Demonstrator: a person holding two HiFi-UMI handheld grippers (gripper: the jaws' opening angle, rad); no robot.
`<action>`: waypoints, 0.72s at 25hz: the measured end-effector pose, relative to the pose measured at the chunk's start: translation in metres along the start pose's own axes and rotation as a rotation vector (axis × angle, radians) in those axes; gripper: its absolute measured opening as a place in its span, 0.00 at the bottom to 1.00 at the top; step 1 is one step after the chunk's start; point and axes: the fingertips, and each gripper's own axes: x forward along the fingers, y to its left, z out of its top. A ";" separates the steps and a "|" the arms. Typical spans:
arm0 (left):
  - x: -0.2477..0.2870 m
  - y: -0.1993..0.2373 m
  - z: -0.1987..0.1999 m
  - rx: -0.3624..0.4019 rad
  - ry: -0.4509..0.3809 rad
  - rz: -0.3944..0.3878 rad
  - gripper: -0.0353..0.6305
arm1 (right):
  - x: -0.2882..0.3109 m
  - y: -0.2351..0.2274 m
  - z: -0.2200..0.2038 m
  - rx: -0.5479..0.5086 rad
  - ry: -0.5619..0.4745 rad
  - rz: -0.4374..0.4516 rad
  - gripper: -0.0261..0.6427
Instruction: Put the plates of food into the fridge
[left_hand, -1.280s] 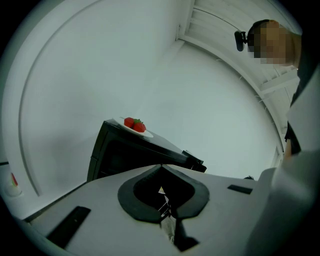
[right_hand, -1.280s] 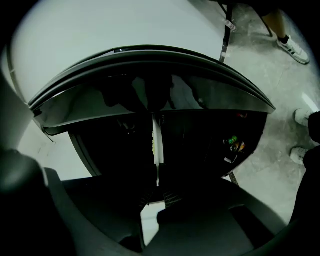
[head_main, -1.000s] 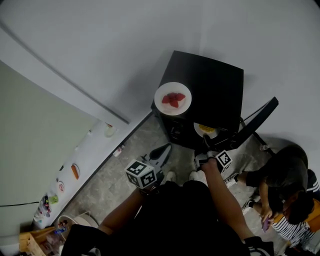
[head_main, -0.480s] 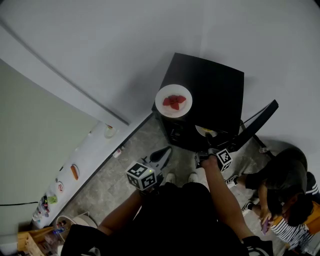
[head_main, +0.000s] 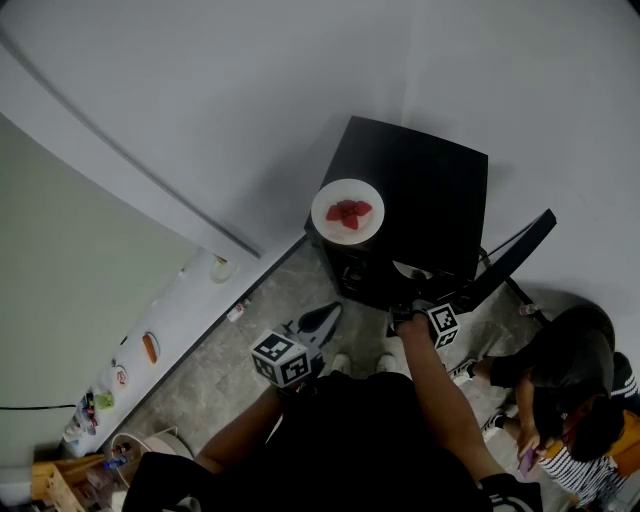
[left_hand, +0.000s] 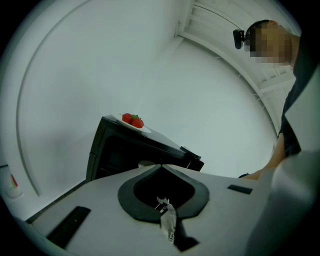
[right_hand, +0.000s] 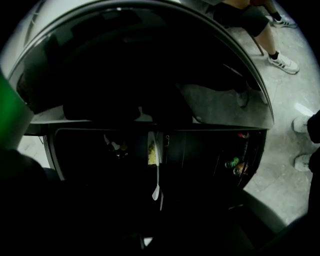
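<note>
**Reader:** Since the earlier frame, has the plate of yellow food (head_main: 412, 271) gone deeper into the fridge (head_main: 420, 190)?

**Legend:** Yes. A second ago most of the plate showed in front of the opening. From the head view only a thin white sliver of its rim now shows under the fridge's top edge, and the right tongs (head_main: 410, 295) have followed it in.

**Reader:** How is that plate held?

**Legend:** The right tongs (right_hand: 157, 172) are clamped on its near rim. The right gripper view shows the plate (right_hand: 156, 165) edge-on, with the yellow food (right_hand: 151, 154) on it, inside the dark compartment.

**Reader:** And the other plate?

**Legend:** The plate of strawberries (head_main: 347, 212) sits on top of the fridge, near its front left corner, with several red berries heaped at the centre. The left gripper view shows it (left_hand: 134, 121) in the same place.

**Reader:** What are the left tongs doing?

**Legend:** The left tongs (head_main: 322, 320) are pressed together with nothing between them. They are held over the floor (head_main: 250, 330), apart from the fridge.

**Reader:** Any other containers?

**Legend:** The fridge door (head_main: 505, 262) stands open, and its shelf holds a few small bottles (right_hand: 235, 164).
</note>
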 end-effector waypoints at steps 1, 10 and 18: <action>-0.001 0.000 -0.001 -0.003 0.000 0.003 0.09 | 0.001 0.001 0.001 -0.004 -0.007 0.003 0.09; -0.001 -0.009 -0.002 0.002 -0.009 -0.006 0.09 | -0.002 0.007 0.003 -0.116 0.038 0.013 0.10; 0.001 -0.019 -0.008 -0.018 -0.024 -0.019 0.09 | -0.023 0.010 0.003 -0.271 0.167 0.032 0.17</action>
